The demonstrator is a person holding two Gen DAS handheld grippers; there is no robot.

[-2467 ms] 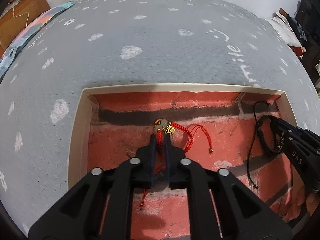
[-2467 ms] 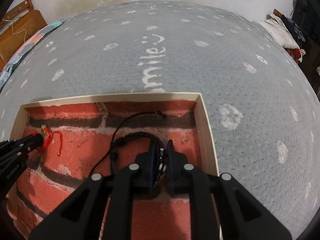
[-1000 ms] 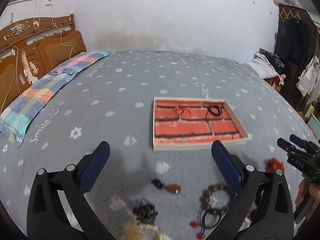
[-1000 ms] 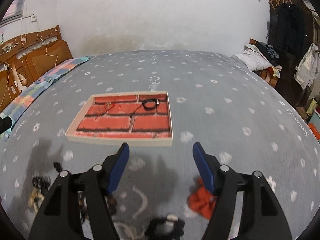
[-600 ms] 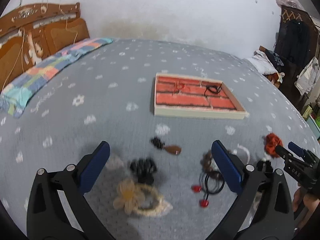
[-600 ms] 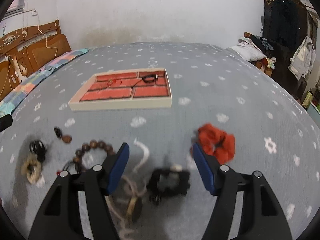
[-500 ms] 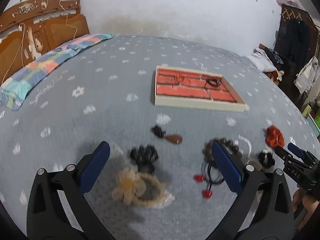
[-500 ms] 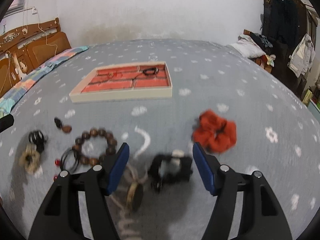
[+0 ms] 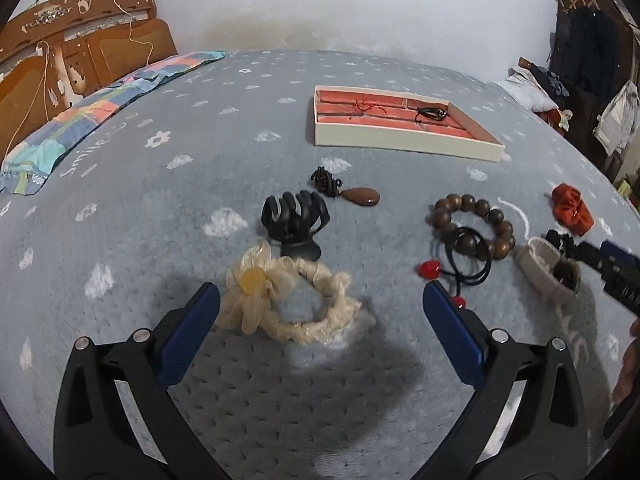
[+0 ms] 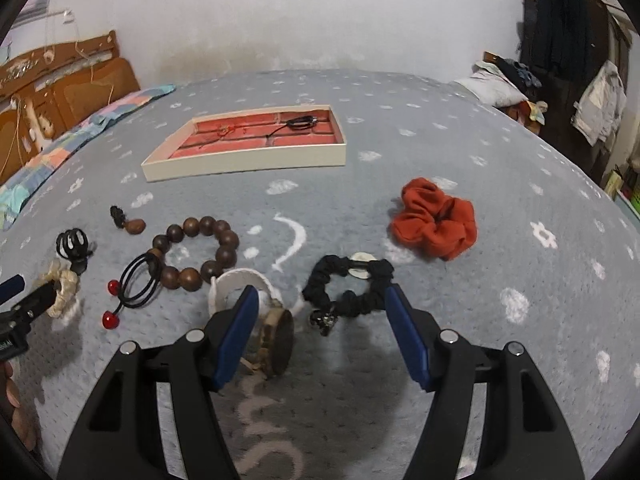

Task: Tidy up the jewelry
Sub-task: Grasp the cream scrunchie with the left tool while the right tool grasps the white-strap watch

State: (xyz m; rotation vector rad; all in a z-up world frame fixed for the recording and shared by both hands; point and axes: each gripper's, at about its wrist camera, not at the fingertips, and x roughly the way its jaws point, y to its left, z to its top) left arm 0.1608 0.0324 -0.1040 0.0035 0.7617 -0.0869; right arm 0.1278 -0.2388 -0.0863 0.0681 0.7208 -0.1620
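Observation:
My left gripper (image 9: 320,300) is open just above a cream flower hair tie (image 9: 280,296), with a black claw clip (image 9: 294,220) beyond it. My right gripper (image 10: 320,308) is open over a black scrunchie (image 10: 352,284), its left finger beside a white-strapped watch (image 10: 256,308). A wooden bead bracelet (image 10: 196,252), a black elastic with red beads (image 10: 136,284), a brown pendant (image 9: 360,196) and an orange scrunchie (image 10: 436,224) lie on the grey bedspread. The brick-lined tray (image 9: 400,140) farther back holds a red cord bracelet (image 9: 366,107) and a black bracelet (image 9: 432,113).
A patchwork cloth (image 9: 92,116) and a wooden headboard (image 9: 68,60) lie at the far left. Dark furniture hung with clothes (image 10: 572,64) stands at the right edge. A hand (image 9: 628,364) shows at the right rim of the left wrist view.
Both grippers let go of the bracelets in the tray, opened and pulled back, then sank toward the loose items on the bedspread, which now look larger and nearer.

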